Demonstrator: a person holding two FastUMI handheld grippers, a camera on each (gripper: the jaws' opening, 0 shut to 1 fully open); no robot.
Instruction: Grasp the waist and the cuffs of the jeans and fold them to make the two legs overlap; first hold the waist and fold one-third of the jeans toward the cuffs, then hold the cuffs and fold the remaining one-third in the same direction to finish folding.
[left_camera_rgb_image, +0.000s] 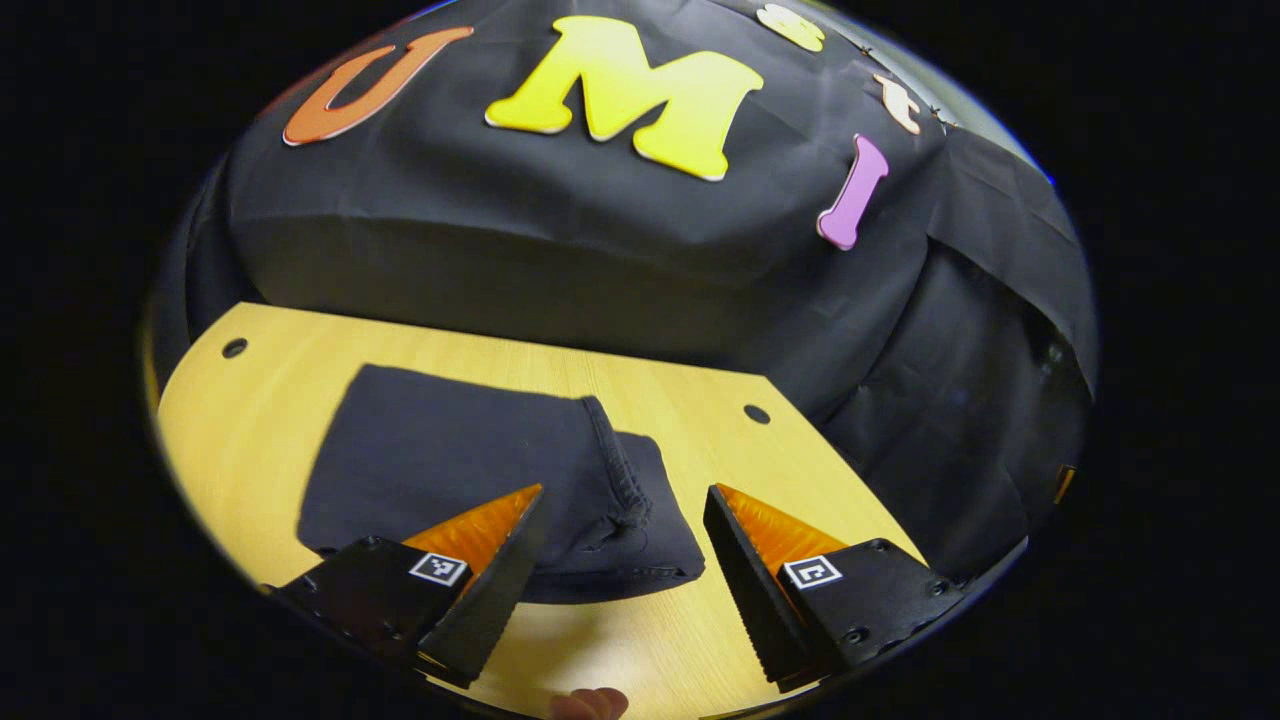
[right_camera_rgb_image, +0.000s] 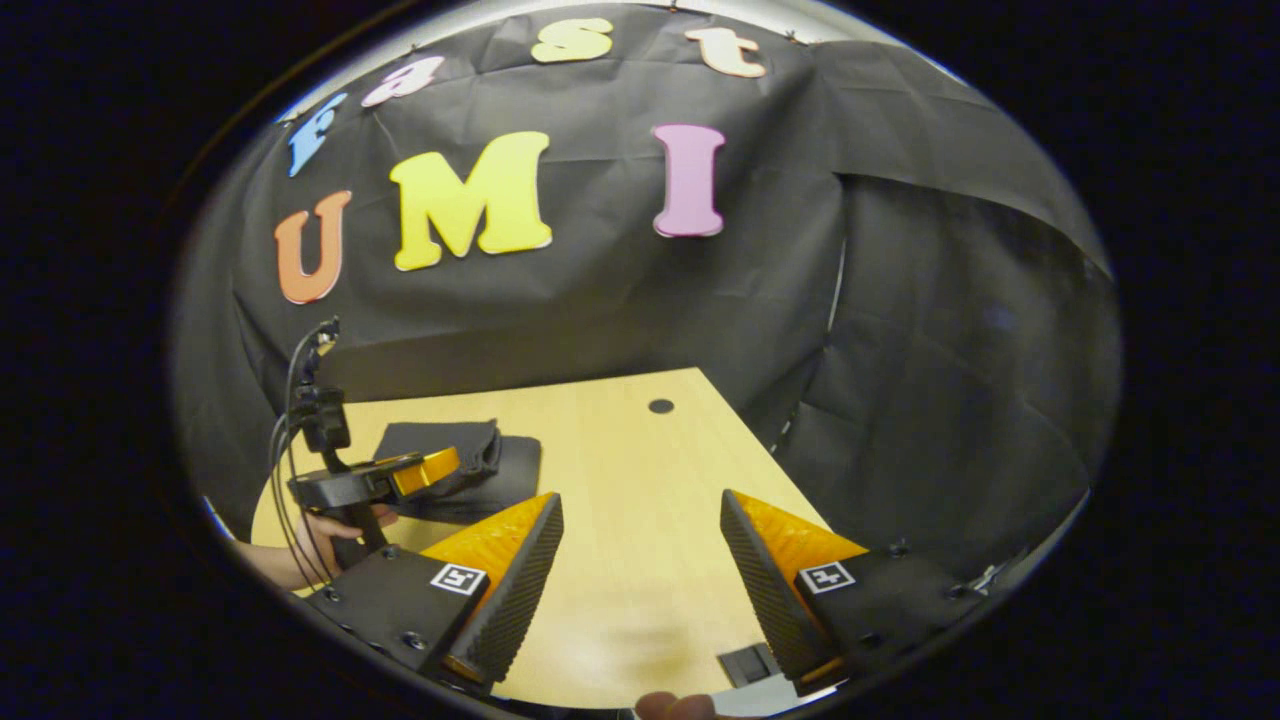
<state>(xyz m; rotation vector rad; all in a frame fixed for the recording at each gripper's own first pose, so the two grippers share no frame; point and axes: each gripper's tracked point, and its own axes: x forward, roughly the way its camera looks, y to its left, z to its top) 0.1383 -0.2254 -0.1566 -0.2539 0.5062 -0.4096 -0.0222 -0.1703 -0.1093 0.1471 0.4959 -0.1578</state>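
The jeans (left_camera_rgb_image: 480, 470) lie on the counter (left_camera_rgb_image: 690, 390) as a compact dark bundle, layers stacked, a thick seamed edge running across the top toward the near right corner. By my judgement the folding is done or all but done: the bundle is short and squarish, no leg trails loose, and nothing hangs off the counter's edge. What may remain is a last pat or squaring-up; I cannot tell waist from cuffs in this stack.

Cloth is dark denim, matte, heavy-looking, with a puckered double-stitched hem along the upper layer. Edges are soft and rounded at the folds, and the lower layer pokes out a little at the right side.

My left gripper (left_camera_rgb_image: 625, 530) hovers just above the near edge of the bundle, jaws spread wide, holding nothing. Its fingers have orange sides and black ribbed faces.

My right gripper (right_camera_rgb_image: 640, 545) is well apart from the jeans (right_camera_rgb_image: 470, 465), over bare counter (right_camera_rgb_image: 620, 440), jaws likewise wide and empty. From there I see the left gripper (right_camera_rgb_image: 425, 470) over the bundle, with a hand (right_camera_rgb_image: 330, 530) on its handle.

Counter is pale wood grain, smooth, with round holes near the far corners. Black cloth drapes behind it.
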